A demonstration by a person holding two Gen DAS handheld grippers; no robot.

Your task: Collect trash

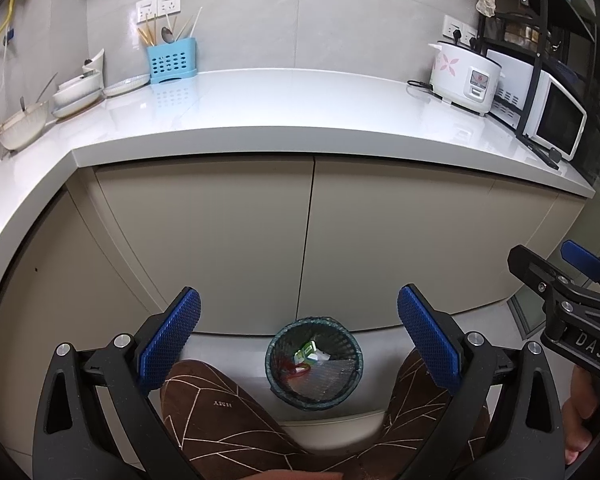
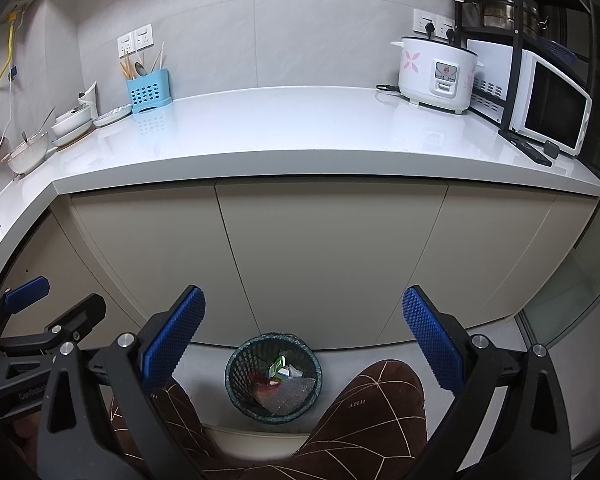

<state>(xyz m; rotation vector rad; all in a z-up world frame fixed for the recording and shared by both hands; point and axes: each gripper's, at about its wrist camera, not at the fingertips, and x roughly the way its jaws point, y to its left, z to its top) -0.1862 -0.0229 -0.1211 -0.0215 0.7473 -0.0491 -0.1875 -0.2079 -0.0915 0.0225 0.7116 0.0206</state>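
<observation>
Trash (image 1: 310, 354) sat in a mesh wastebasket (image 1: 314, 364) on the floor, close to the base of the beige cabinet doors (image 1: 220, 240), seen between the person's knees in brown patterned trousers (image 1: 220, 412). Bin contents were hard to sort out: a green-and-white wrapper, something red, some crinkly clear plastic; the rest was too small to tell. From the right wrist cam the same wastebasket (image 2: 274, 376) showed w/ its near rim partly cut off by a pale curved edge in the foreground. Left gripper (image 1: 299, 344) hung wide open above the bin w/ nothing between its blue pads; right gripper (image 2: 303, 344) likewise spread wide and empty. Right gripper's body (image 1: 572, 308) was cropped at the left cam's right edge, w/ a bit of the holding hand (image 1: 580, 412) visible below it. White countertop (image 1: 300, 108) ran broad and bare through its middle, its front edge overhanging the cabinets. Along the far left sat bowls and plates (image 1: 76, 92) and a blue utensil caddy (image 1: 172, 60); on the right, a rice cooker (image 1: 464, 80) and a white microwave (image 1: 556, 120) under a black rack, partly cropped by the lens rim.
</observation>
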